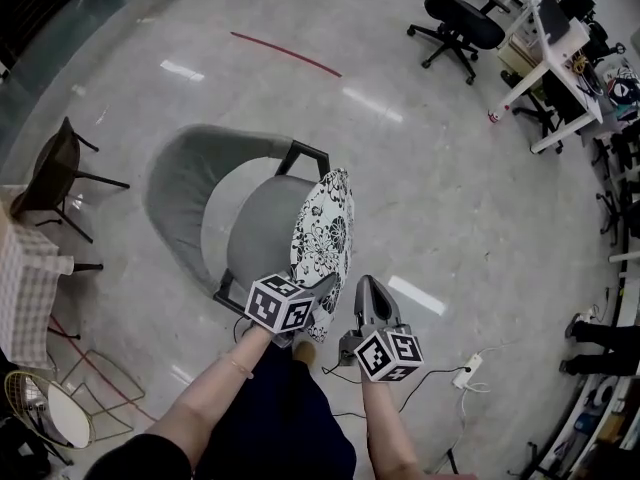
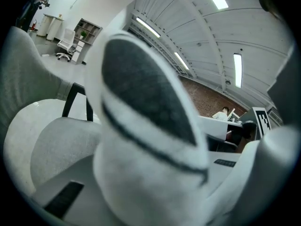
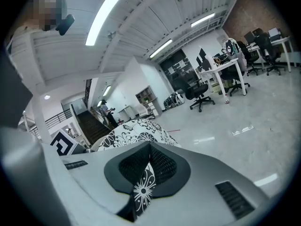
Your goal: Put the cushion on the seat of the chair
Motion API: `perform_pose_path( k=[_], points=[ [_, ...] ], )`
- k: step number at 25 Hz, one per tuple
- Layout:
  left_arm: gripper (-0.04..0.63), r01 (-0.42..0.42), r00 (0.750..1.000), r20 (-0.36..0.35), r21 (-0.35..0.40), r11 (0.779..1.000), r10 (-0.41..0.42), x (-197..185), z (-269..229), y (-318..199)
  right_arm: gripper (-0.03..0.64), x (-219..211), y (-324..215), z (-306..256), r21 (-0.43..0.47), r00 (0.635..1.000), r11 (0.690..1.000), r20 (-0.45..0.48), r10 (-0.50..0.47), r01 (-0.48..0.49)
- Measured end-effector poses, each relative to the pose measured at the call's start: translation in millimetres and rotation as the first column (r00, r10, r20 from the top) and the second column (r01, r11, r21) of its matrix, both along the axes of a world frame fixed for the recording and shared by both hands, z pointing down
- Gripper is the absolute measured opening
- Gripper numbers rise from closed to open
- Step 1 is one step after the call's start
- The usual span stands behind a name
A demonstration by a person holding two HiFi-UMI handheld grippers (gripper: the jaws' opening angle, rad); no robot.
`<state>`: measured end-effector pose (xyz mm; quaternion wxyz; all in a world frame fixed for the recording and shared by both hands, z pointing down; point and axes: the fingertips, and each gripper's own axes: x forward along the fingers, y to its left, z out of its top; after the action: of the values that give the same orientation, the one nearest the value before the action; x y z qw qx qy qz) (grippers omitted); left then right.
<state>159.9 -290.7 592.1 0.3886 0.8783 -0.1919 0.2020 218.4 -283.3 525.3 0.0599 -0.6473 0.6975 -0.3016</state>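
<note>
A round cushion (image 1: 325,230) with a black-and-white flower print stands on edge over the right side of the grey chair's round seat (image 1: 258,230). The chair's curved grey back (image 1: 182,183) wraps the far left. My left gripper (image 1: 316,294) is shut on the cushion's near edge; in the left gripper view the cushion (image 2: 150,126) fills the space between the jaws, with the seat (image 2: 56,145) beyond. My right gripper (image 1: 366,283) is just right of it, and in the right gripper view this gripper (image 3: 149,173) pinches a strip of the flowered cushion (image 3: 136,132).
A dark chair (image 1: 55,173) and a checked table (image 1: 25,278) stand at the left, with a wire frame (image 1: 95,388) below them. Office chairs (image 1: 455,23) and a white desk (image 1: 560,63) are far right. A power strip (image 1: 465,374) lies on the floor by my feet.
</note>
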Motion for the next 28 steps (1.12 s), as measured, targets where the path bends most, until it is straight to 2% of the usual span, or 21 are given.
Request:
perform_pose_path(
  k=[12, 17, 28],
  points=[
    [0.025, -0.023, 1.0, -0.012, -0.101, 0.995, 0.022, 9, 47, -17, 0.011, -5, -21, 39, -0.061, 1.0, 0.998, 0.012, -0.002, 0.002],
    [0.025, 0.006, 0.998, 0.071, -0.09, 0.996, 0.001, -12, 64, -24, 0.011, -11, -21, 50, -0.082, 1.0, 0.997, 0.019, -0.007, 0.009],
    [0.025, 0.09, 0.988, 0.136, -0.134, 0.987, -0.072, -58, 101, -44, 0.011, -35, -32, 70, -0.11, 0.999, 0.993, 0.035, -0.033, 0.037]
  ],
)
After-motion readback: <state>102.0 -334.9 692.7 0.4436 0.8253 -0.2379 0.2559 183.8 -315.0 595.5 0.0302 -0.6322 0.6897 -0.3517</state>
